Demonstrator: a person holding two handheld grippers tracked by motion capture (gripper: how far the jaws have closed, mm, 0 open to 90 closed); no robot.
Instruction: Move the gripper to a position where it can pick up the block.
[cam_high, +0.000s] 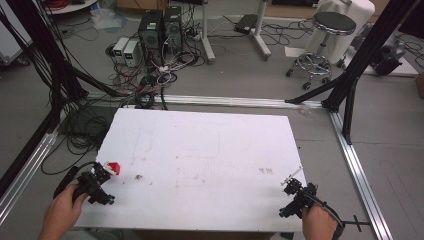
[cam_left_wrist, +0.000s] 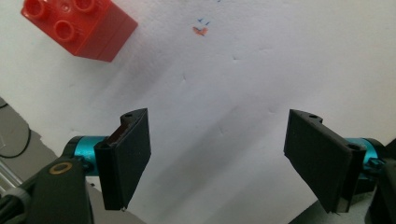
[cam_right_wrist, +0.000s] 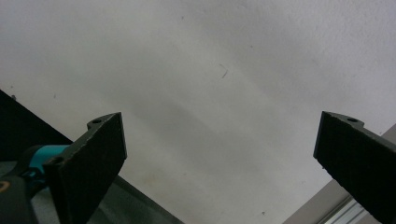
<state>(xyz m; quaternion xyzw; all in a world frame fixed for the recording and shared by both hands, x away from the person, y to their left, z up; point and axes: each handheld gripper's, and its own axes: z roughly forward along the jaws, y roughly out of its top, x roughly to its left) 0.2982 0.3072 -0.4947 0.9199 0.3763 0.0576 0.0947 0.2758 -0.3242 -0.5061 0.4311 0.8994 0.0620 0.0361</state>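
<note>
A red studded brick (cam_high: 114, 168) lies near the left edge of the white table (cam_high: 200, 160). In the left gripper view the red brick (cam_left_wrist: 79, 27) sits at the top left, ahead of and apart from the jaws. My left gripper (cam_high: 101, 176) is held just short of the brick; in its own view the left gripper (cam_left_wrist: 217, 149) stands open with nothing between its jaws. My right gripper (cam_high: 293, 187) hovers over the table's front right corner; in its own view the right gripper (cam_right_wrist: 219, 149) is wide open over bare white surface.
A small brown mark (cam_high: 138, 177) and a faint grey smudge (cam_high: 266, 171) are on the table top. Beyond the table are cables (cam_high: 145, 80), computer towers (cam_high: 160, 27), a stool (cam_high: 325, 35) and black frame struts (cam_high: 360, 55).
</note>
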